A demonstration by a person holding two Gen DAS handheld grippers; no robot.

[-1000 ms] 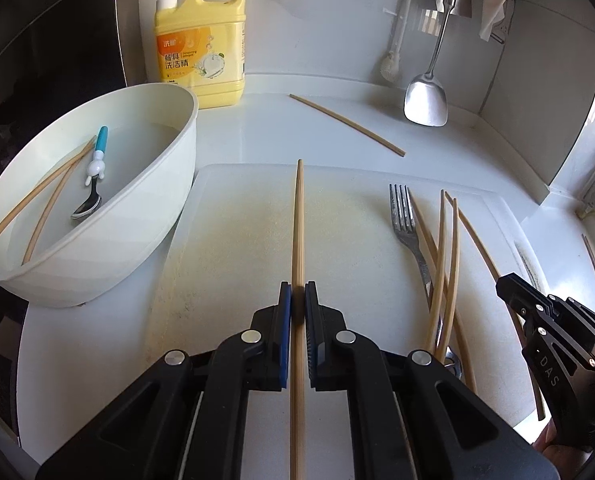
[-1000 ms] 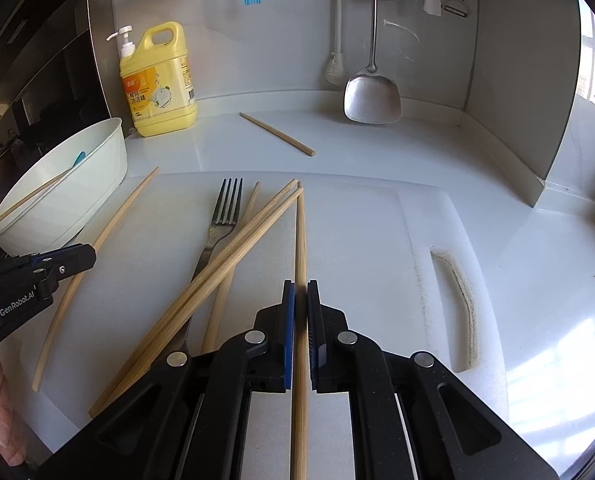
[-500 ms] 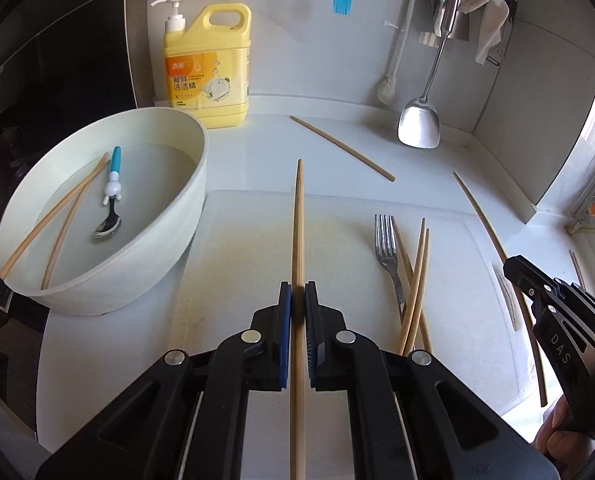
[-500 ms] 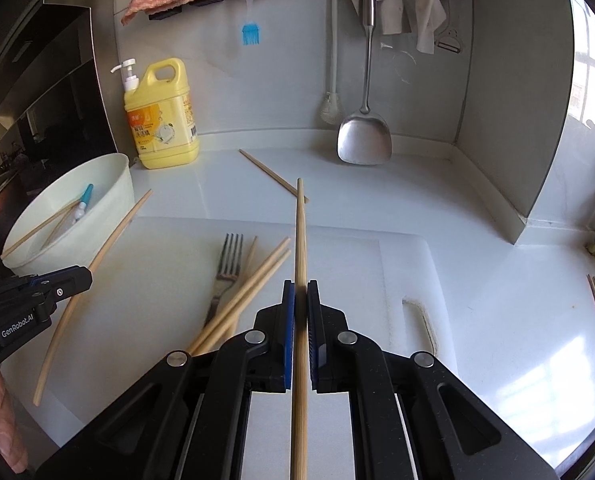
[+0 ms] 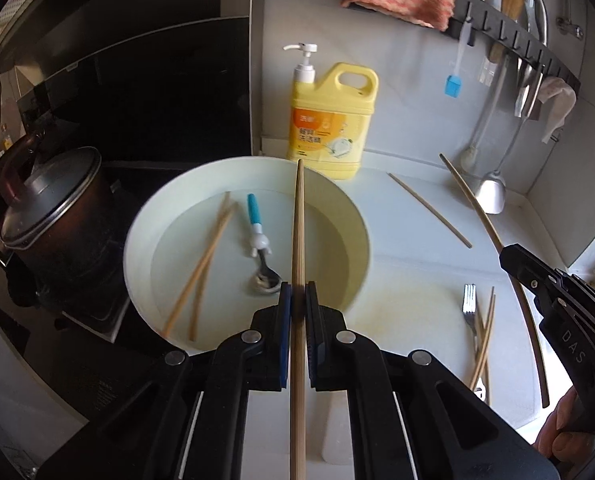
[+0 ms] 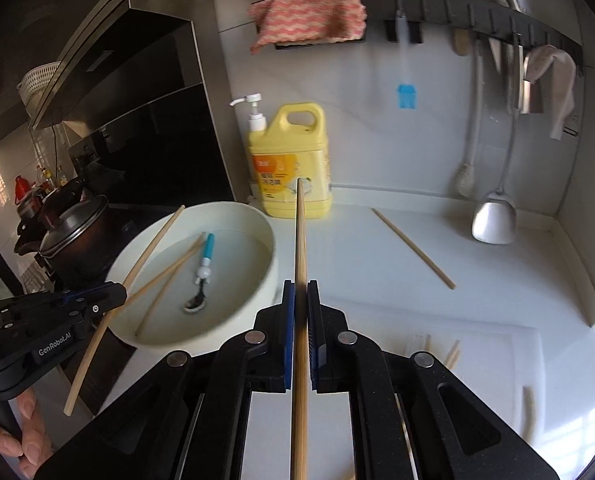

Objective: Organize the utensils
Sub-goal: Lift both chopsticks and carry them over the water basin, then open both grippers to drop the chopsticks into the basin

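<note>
A: Left wrist view first. What does the left gripper (image 5: 298,292) have?

B: Its jaws are pinched tight on a single chopstick (image 5: 298,240), which runs straight out ahead between the blue pads. The far tip hangs over the white bowl (image 5: 353,220), just short of the yellow detergent jug (image 5: 329,120) against the back wall.

A: And in the bowl?

B: Two more chopsticks (image 5: 201,268) lying crossed on its left side, plus a spoon with a blue handle (image 5: 259,248) near the middle. Left of the bowl is a dark lidded pot (image 5: 53,200).

A: The right side?

B: The right gripper (image 5: 509,254) comes in from the near right, clamped on its own chopstick (image 5: 489,224), which slants off toward the far wall. A fork (image 5: 469,304) and a few chopsticks (image 5: 485,336) lie together on the cutting board (image 5: 409,304). One loose chopstick (image 5: 429,210) rests on the counter further back, near a hanging spatula (image 5: 491,196).

A: Now the right wrist view.

B: The right gripper (image 6: 300,292) is closed firmly on a chopstick (image 6: 300,248) pointing ahead, tip in front of the jug (image 6: 289,160). The bowl (image 6: 265,276) is to the left, with the spoon (image 6: 203,268) and chopsticks (image 6: 169,272) inside.

A: The other claw?

B: The left gripper (image 6: 119,294) is at the near left, nipped shut on its chopstick (image 6: 145,256), which slants across the bowl's left rim. The loose chopstick (image 6: 413,248) lies on the counter to the right, the spatula (image 6: 493,224) beyond it.
</note>
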